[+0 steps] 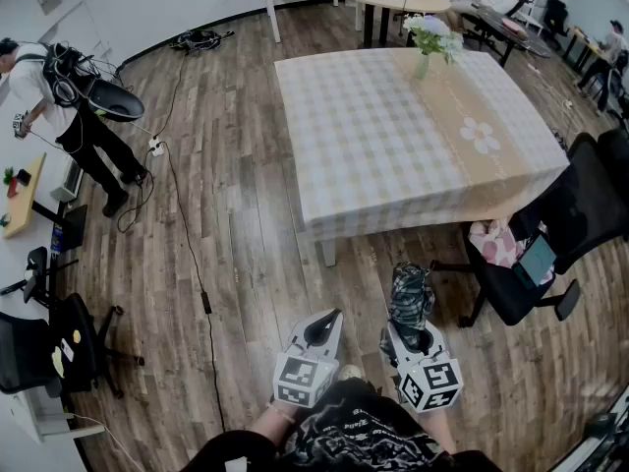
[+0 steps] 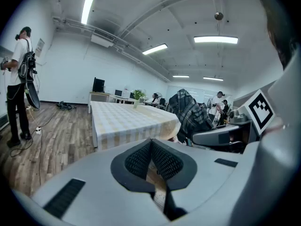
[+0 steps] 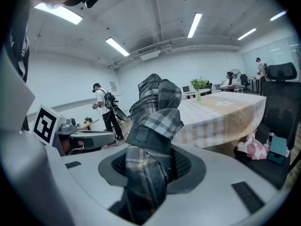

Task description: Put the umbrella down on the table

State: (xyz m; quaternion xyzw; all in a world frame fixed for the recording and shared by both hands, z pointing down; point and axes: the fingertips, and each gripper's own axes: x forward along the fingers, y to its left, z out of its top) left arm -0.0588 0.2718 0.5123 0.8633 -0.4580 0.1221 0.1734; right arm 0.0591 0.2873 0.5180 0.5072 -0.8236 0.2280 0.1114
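Observation:
A folded plaid umbrella [image 3: 153, 126] stands up between the pads of my right gripper [image 3: 151, 166], which is shut on it. In the head view the umbrella [image 1: 410, 298] sticks forward from the right gripper [image 1: 413, 334], short of the table's near edge. In the left gripper view the umbrella [image 2: 189, 112] shows at the right. My left gripper [image 1: 322, 330] hangs beside it, shut with nothing between its pads [image 2: 151, 160]. The table [image 1: 393, 126] with a checked cloth lies ahead.
A vase of flowers [image 1: 430, 39] stands at the table's far right. A black office chair [image 1: 550, 234] with a pink cloth sits right of the table. A person [image 1: 59, 116] stands at the far left, cables [image 1: 182, 214] trail over the wooden floor. Another black chair [image 1: 49, 347] is at lower left.

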